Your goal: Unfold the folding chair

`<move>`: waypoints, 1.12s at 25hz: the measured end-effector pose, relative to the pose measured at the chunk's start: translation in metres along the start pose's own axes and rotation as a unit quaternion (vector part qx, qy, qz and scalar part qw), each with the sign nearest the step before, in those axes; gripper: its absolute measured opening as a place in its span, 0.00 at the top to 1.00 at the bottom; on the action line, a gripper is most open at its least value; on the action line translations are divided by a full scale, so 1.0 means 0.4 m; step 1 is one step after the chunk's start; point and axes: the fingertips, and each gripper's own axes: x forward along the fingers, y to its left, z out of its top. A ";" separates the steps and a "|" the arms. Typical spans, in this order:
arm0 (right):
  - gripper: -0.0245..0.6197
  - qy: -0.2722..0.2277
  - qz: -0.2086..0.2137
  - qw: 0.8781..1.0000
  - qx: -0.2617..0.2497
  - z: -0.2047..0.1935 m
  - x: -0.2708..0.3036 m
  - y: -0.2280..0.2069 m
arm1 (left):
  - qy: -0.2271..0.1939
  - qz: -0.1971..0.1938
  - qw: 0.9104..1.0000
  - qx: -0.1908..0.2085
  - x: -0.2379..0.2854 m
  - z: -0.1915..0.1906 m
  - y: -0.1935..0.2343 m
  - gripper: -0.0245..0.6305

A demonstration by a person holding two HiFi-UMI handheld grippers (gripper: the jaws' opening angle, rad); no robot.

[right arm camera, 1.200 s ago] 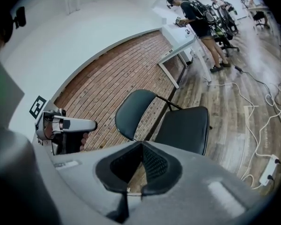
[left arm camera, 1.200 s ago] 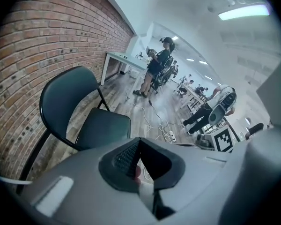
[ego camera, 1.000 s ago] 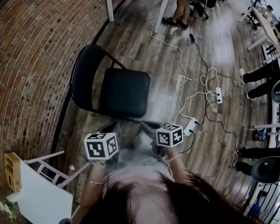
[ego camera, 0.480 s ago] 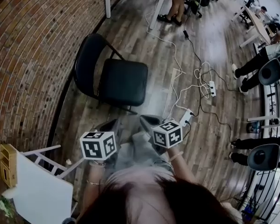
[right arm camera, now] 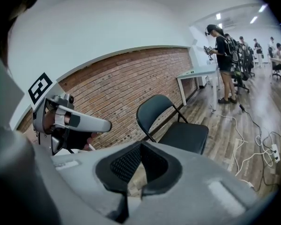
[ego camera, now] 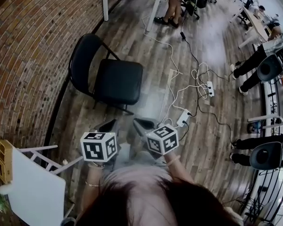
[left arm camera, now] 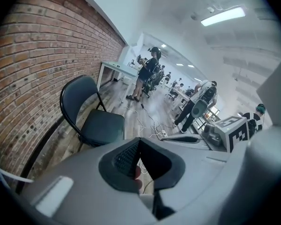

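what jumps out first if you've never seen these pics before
The black folding chair stands open beside the brick wall, with nothing on its seat. Nearer the camera, the left gripper and right gripper, each topped by a marker cube, are shut, empty and clear of the chair. To the right, a white power strip lies on the wooden floor.

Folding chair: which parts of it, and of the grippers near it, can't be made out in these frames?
- Folding chair feet: mostly under its own seat in the head view; cut off by each gripper's body in both gripper views.
- Hinges beneath the seat: hidden by the seat in every view.
- Left gripper and right gripper jaws: blurred in the head view; the gripper views show both shut, empty.
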 end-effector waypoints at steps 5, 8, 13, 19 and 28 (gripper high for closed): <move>0.97 -0.001 0.008 1.000 -0.030 -0.026 -0.092 -0.002 | -0.010 0.007 1.000 0.004 0.001 -0.027 -0.100 0.97; 0.97 -0.010 0.008 0.999 -0.041 -0.038 -0.149 -0.012 | -0.019 0.016 1.000 0.004 -0.006 -0.056 -0.151 0.97; 0.97 -0.027 0.016 0.998 -0.047 -0.071 -0.225 -0.019 | -0.029 0.036 0.999 -0.001 -0.018 -0.117 -0.216 0.97; 0.97 -0.036 0.039 0.997 -0.055 -0.096 -0.297 -0.010 | -0.040 0.054 0.998 -0.003 -0.047 -0.165 -0.302 0.97; 0.97 -0.051 0.054 0.997 -0.035 -0.147 -0.393 -0.012 | -0.029 0.066 0.997 -0.011 -0.069 -0.248 -0.394 0.97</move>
